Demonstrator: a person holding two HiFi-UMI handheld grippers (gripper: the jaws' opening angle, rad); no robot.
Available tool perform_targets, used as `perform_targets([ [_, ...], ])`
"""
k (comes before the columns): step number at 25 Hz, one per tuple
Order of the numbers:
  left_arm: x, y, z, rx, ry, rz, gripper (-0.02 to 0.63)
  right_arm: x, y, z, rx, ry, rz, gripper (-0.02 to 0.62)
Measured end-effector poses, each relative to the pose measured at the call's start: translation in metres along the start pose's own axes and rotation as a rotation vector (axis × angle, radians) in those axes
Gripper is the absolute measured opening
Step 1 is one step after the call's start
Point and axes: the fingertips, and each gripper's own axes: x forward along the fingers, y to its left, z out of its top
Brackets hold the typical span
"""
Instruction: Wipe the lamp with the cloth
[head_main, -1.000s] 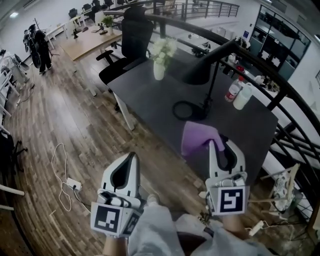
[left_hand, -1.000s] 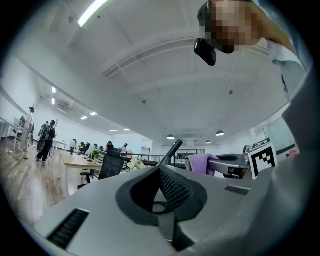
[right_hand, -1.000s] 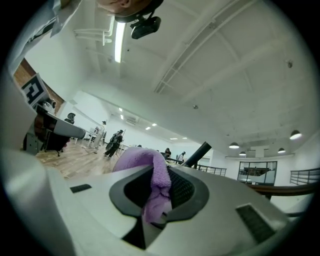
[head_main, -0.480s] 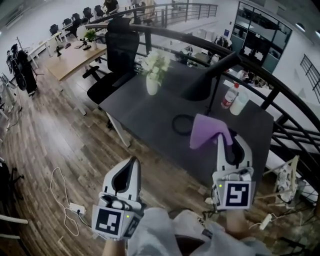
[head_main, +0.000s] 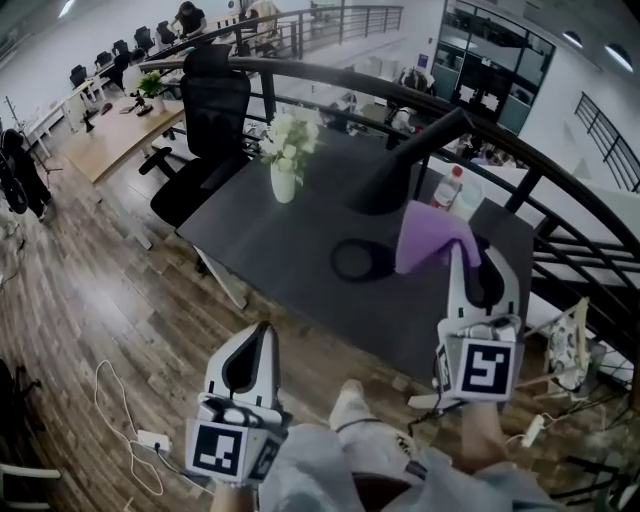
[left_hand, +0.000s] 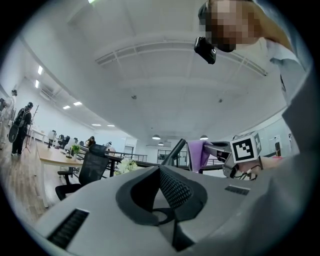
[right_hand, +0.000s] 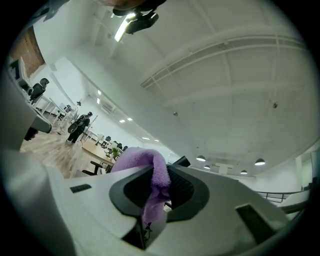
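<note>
The right gripper (head_main: 463, 258), pinching the cloth (head_main: 428, 235), could topple the seemingly top-heavy lamp (head_main: 383, 188) (the left gripper (head_main: 262, 332), closed on nothing, braces nothing).

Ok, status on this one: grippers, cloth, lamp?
Right gripper shut on purple cloth, held up beside the lamp; contact unclear. Left gripper shut, empty, held low. Nothing visible between cloth and lamp.

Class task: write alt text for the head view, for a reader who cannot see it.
Seen from above, the right gripper holds a purple fleecy cloth near the shade of a black desk lamp on a dark grey desk. The left gripper is shut and empty, lower, over the wooden floor.
</note>
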Motion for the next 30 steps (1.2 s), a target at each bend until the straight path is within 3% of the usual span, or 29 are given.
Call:
perform_targets([
  [16, 0.100, 0.009, 0.006, 0.001, -0.032, 0.006, 0.006, 0.086, -0.063, 0.000, -0.039, -0.063, -0.074, 0.064],
  [23, 0.148, 0.001, 0.006, -0.007, -0.031, -0.002, 0.006, 0.116, -0.090, -0.004, -0.046, -0.083, -0.077, 0.064],
  [26, 0.161, 0.001, -0.008, -0.002, 0.012, 0.004, 0.006, 0.122, -0.095, -0.010, -0.030, -0.085, -0.078, 0.064],
  [30, 0.181, -0.004, -0.006, 0.002, -0.019, -0.018, 0.006, 0.132, -0.095, -0.015, -0.041, -0.089, -0.065, 0.064],
])
